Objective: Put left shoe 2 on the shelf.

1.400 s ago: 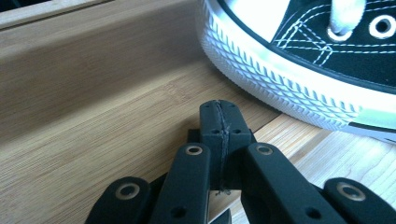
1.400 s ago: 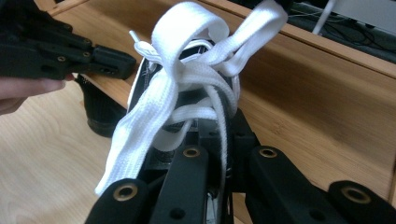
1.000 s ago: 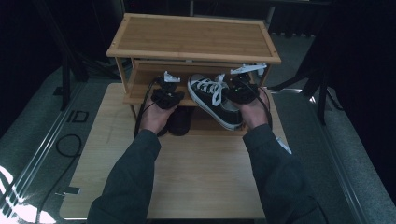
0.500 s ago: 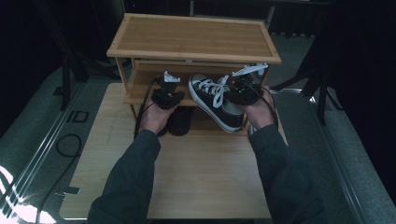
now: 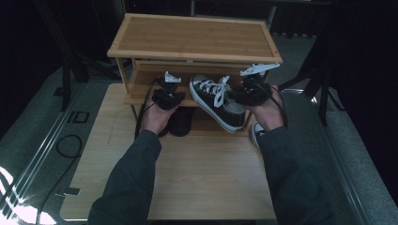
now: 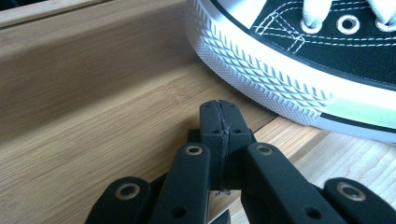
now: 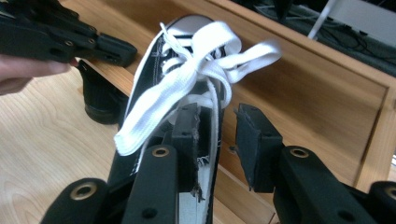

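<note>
The left tool (image 6: 219, 123) is pressed together, empty. The right tool (image 7: 217, 140) stands apart around the sneaker (image 5: 217, 101) collar. A second shoe (image 5: 180, 121) is half hidden under the shelf (image 5: 141, 91).

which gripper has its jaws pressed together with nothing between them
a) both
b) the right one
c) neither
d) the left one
d: in the left gripper view the left gripper has its two jaws meeting flush above the wooden shelf, beside the sneaker, while in the right gripper view the right gripper has its jaws apart at the sneaker's collar.
</note>
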Demonstrator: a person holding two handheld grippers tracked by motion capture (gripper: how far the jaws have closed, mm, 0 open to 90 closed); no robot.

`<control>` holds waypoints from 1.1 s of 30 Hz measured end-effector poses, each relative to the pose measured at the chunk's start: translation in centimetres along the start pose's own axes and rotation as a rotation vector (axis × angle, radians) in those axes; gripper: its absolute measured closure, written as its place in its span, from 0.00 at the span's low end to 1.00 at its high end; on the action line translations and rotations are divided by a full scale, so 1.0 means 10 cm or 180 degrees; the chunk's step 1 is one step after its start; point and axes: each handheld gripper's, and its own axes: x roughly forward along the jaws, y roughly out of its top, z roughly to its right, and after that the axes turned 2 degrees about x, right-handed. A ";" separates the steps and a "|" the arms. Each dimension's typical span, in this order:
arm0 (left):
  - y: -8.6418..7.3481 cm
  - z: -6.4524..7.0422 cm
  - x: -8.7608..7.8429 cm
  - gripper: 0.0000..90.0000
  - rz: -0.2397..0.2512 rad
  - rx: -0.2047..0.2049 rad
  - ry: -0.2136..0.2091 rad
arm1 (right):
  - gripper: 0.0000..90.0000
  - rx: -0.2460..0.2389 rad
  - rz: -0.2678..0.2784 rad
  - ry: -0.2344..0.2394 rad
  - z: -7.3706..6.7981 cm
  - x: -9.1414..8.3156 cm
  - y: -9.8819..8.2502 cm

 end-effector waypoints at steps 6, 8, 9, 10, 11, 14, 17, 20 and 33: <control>0.00 0.00 0.00 1.00 0.0000 -0.0003 -0.0005 | 0.77 0.0021 0.0127 0.0000 0.04 -0.12 0.00; 0.00 0.00 0.00 1.00 0.0000 -0.0004 -0.0004 | 0.81 0.0044 0.0153 -0.0027 0.06 -0.15 -0.02; 0.00 0.00 0.00 1.00 0.0001 -0.0004 -0.0004 | 0.83 0.0056 0.0146 -0.0040 0.08 -0.15 -0.02; 0.00 0.00 0.00 1.00 0.0002 -0.0009 -0.0007 | 0.87 0.0053 0.0128 -0.0066 0.09 -0.15 -0.03; 0.00 0.00 0.00 1.00 0.0002 -0.0006 -0.0005 | 0.90 0.0047 0.0111 -0.0112 0.09 -0.15 -0.05; 0.00 0.00 0.00 1.00 0.0004 -0.0009 -0.0003 | 1.00 0.0048 0.0084 -0.0215 0.12 -0.15 -0.09; 0.00 0.00 0.00 1.00 0.0003 -0.0011 -0.0007 | 1.00 0.0029 -0.0014 -0.0243 0.16 -0.13 -0.15; 0.00 0.00 0.00 1.00 0.0003 -0.0008 -0.0006 | 1.00 0.0050 -0.0066 -0.0235 0.20 -0.11 -0.25; 0.00 0.00 0.00 1.00 -0.0005 -0.0006 -0.0005 | 1.00 0.0078 -0.0193 -0.0155 0.22 -0.08 -0.58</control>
